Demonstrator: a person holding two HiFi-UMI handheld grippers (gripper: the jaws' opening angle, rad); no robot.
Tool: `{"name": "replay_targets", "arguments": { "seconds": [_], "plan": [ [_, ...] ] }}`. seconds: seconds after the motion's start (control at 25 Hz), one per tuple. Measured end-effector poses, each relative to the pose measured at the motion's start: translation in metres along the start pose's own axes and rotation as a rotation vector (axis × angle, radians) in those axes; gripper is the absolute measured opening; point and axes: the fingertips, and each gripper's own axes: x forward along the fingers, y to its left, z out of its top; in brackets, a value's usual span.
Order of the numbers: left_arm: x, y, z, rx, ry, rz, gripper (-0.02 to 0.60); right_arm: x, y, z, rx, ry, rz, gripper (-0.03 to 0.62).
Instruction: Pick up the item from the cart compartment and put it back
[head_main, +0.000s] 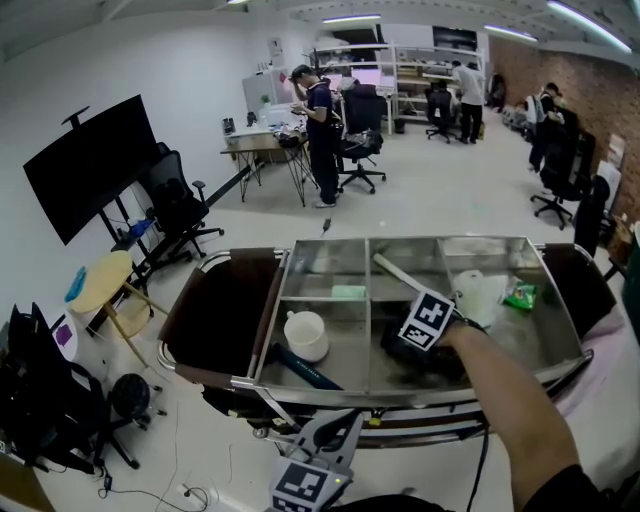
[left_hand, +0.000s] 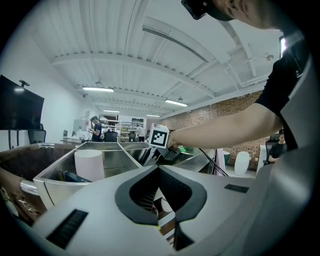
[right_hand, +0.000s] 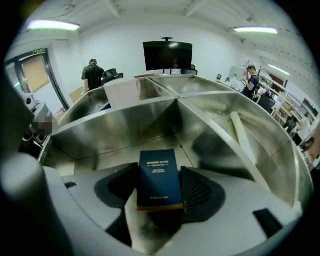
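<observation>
Dark blue box (right_hand: 160, 182) with pale print and a gold band at its near end, clamped on both sides between the pads of the right gripper (right_hand: 159, 171), printed face toward the camera. Held low inside a front compartment of the steel cart (head_main: 275, 385), over bare metal floor; touching that floor or not, impossible to tell. Just across one divider, a white cup (right_hand: 121, 92) in the neighbouring front compartment, with a dark blue object (head_main: 305, 368) lying beside it. Across the other divider, a long cream stick (right_hand: 240, 132) lying slantwise in a rear compartment. Further right in the head view, a white bundle (head_main: 482, 296) and a small green packet (head_main: 520, 296); a pale green pad (head_main: 348, 292) in the rear compartment behind the cup. Left gripper (head_main: 345, 420) outside the cart at its near rim, jaws together at the tips with nothing between them, pointing across toward the cup
</observation>
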Motion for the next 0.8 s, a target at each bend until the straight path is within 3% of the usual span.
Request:
{"name": "replay_targets", "arguments": {
  "seconds": [0.24, 0.48, 0.6, 0.8],
  "plan": [
    [-0.0005, -0.0006, 0.0006, 0.004, -0.001, -0.005, 0.0, -0.0005, 0.003, -0.0002, -0.02, -0.005, -0.003, 0.279],
    [-0.0006, -0.0002, -0.0036, 0.002, 0.009, -0.004, 0.0, -0.0002, 0.0006, 0.0001, -0.041, -0.014, -0.02, 0.319],
    [-0.0015, -0.0012, -0.0024, 0.0, 0.004, -0.005, 0.0, 0.0006, 0.0037, 0.0002, -0.014, -0.01, 0.01, 0.27],
    [-0.0053, 0.0002, -0.0003, -0.006, 0.003, 0.002, 0.0, -0.0012, 0.0025, -0.0002, 0.019, -0.006, 0.004, 0.267]
  ]
}}
